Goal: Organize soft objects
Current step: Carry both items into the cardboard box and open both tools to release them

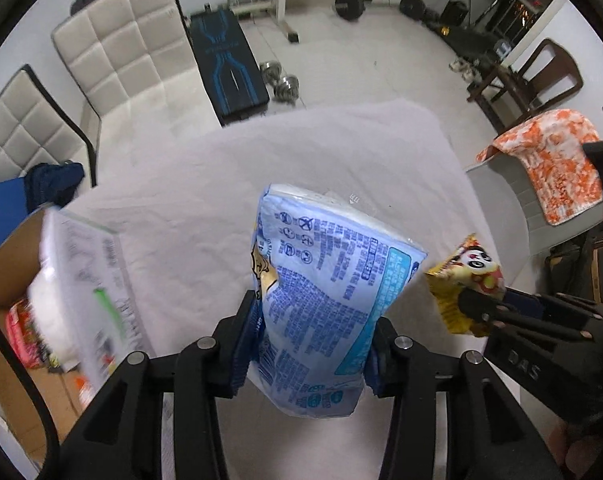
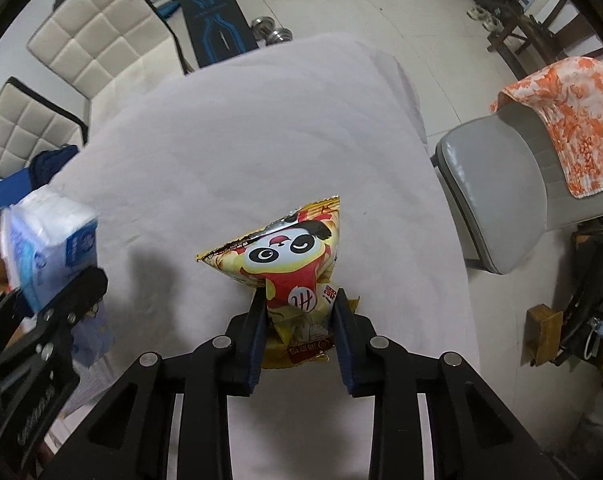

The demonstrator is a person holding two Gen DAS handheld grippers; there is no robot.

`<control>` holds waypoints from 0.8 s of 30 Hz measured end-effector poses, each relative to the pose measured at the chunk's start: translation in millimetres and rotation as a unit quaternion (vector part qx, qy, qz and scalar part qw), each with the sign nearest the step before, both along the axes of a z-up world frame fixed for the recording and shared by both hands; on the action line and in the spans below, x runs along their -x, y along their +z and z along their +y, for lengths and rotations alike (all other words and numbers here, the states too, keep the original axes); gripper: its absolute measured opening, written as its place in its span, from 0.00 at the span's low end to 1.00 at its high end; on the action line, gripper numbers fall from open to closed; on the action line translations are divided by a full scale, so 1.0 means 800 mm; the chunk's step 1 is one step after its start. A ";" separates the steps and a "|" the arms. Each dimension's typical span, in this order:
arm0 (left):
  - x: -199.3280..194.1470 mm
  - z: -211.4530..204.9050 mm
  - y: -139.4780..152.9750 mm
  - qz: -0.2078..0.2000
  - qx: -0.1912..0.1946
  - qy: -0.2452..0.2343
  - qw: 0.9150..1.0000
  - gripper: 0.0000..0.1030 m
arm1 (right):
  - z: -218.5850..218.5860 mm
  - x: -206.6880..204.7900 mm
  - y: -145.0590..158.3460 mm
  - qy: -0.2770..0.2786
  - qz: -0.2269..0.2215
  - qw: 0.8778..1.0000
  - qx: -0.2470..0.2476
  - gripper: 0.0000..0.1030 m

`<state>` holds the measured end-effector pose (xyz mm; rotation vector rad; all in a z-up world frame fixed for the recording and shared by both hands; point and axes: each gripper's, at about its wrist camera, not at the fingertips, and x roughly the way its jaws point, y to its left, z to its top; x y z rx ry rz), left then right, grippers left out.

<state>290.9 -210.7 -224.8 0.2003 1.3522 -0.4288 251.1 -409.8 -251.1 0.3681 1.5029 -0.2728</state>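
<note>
Above the white-covered worktop, both packets hang clear of the cloth: the left claw is clenched on a blue tissue pack, pads pressing its lower half, and the right claw is clenched on a yellow panda snack bag just right of it. Each grip sits low on a soft, air-filled wrapper, so the packet could bulge, slide out between the pads or tip over during the carry; the two also ride near each other and may bump. Only the left wrist view shows the cardboard box at the worktop's left edge, with packets inside, probably the destination. Only the right wrist view shows the snack bag's printed face.
</note>
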 end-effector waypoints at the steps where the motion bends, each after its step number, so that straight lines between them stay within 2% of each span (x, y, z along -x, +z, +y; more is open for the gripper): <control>1: 0.007 0.010 0.010 -0.007 0.004 0.003 1.000 0.40 | 0.007 0.006 0.008 0.001 -0.006 1.000 -0.002 0.31; 12: 0.040 0.110 0.083 -0.045 0.035 0.049 0.997 0.40 | 0.093 0.049 0.085 0.034 -0.059 0.998 -0.015 0.31; 18: 0.059 0.167 0.111 -0.058 0.040 0.076 0.995 0.40 | 0.169 0.060 0.131 0.070 -0.090 0.993 -0.032 0.31; 24: 0.072 0.261 0.133 -0.068 0.040 0.124 0.989 0.40 | 0.269 0.051 0.161 0.123 -0.111 0.985 -0.052 0.31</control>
